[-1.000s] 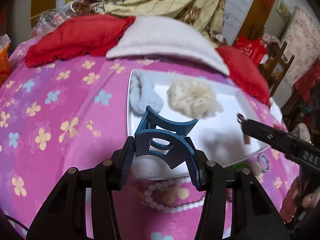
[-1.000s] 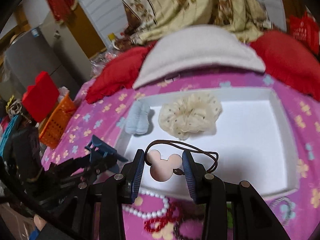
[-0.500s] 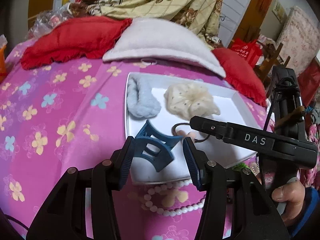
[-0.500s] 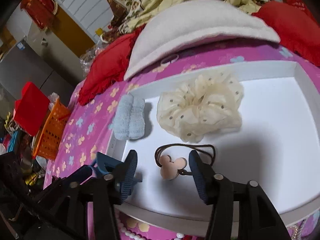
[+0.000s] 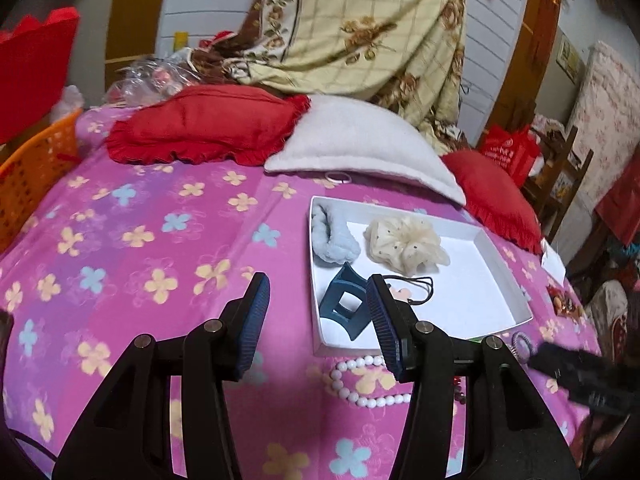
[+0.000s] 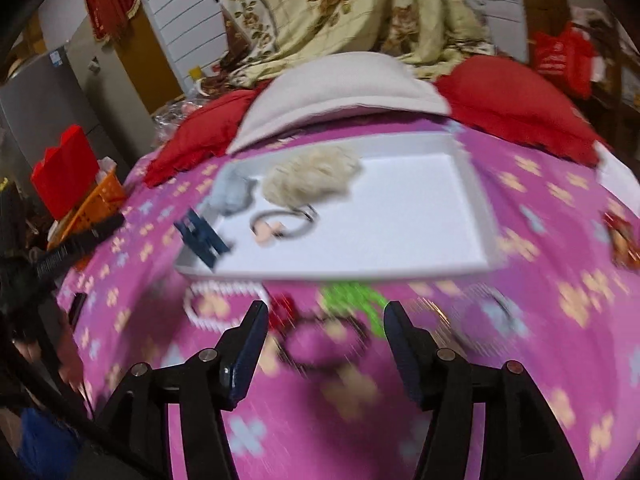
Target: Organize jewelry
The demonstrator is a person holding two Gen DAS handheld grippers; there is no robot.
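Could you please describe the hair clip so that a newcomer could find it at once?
On the pink flowered bedspread lies a shallow white tray. The hair clip sits in its near left corner: hard dark-blue plastic with cut-out windows, unlike the soft blue and cream scrunchies behind it.

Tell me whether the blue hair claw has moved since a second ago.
Yes. The blue hair claw has left the left hand-held gripper and now lies inside the white tray, near its front-left corner.

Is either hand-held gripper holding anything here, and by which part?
Nothing is held. The left hand-held gripper and right hand-held gripper are both open and empty; the blue claw clip lies in the white tray.
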